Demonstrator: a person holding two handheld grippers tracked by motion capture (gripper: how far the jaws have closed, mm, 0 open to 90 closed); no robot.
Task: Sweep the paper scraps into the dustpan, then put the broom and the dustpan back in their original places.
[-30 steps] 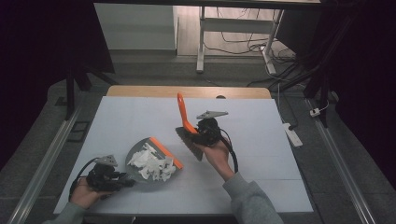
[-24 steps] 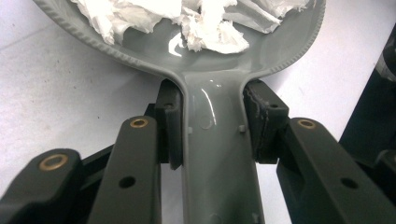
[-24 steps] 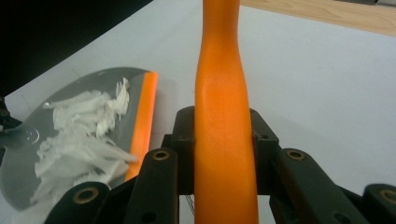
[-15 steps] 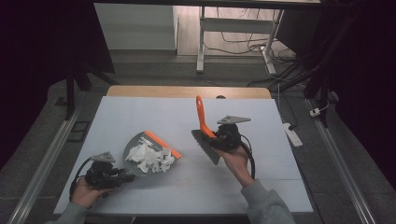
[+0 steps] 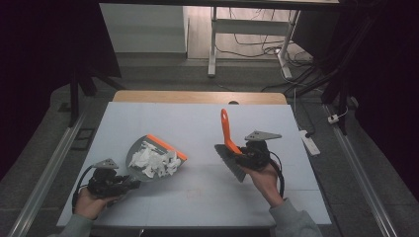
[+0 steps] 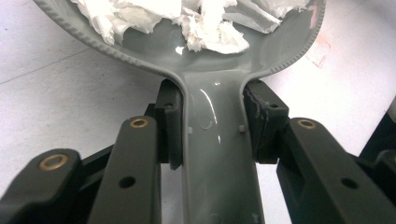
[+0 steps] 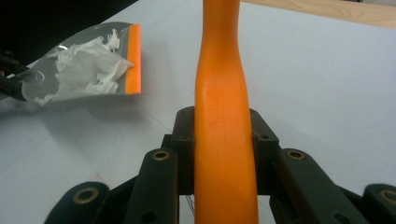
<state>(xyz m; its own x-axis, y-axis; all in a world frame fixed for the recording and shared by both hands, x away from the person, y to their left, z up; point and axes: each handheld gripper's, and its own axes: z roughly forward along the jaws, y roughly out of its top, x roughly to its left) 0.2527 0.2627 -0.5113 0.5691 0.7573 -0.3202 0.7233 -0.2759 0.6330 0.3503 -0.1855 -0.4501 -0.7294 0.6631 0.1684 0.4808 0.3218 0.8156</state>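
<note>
Left gripper (image 5: 129, 184) sitting low at the near left corner of the worktop (image 5: 197, 123), hand (image 5: 89, 202) wrapped round its body from below, forearm coming in from the near edge. Its jaws are clamping the grey handle of the dustpan (image 5: 154, 157); in the left gripper view the pads are pressing both sides of the smooth, glossy plastic neck (image 6: 217, 140). The pan is fanning out ahead of the gripper: grey scoop, ribbed rim, orange strip along its far lip. A heap of crumpled white paper scraps (image 5: 154, 160) is lying inside it, soft and torn-edged.

Right gripper (image 5: 237, 154) being held right of centre, hand (image 5: 264, 180) underneath, wrist angled toward the middle of the worktop. Its jaws are closing tight on the brush (image 5: 228, 143) by the lower part of its orange handle; the right gripper view is showing the smooth, waisted handle (image 7: 224, 140) squeezed between both pads. The handle is pointing up and away, grey bristles hanging toward the worktop at the near side.

Brush and dustpan are sitting well apart, bare pale worktop between them. Far half of the worktop lying open up to a wooden strip at the back edge. A white power strip (image 5: 309, 140) is resting just beyond the right edge.
</note>
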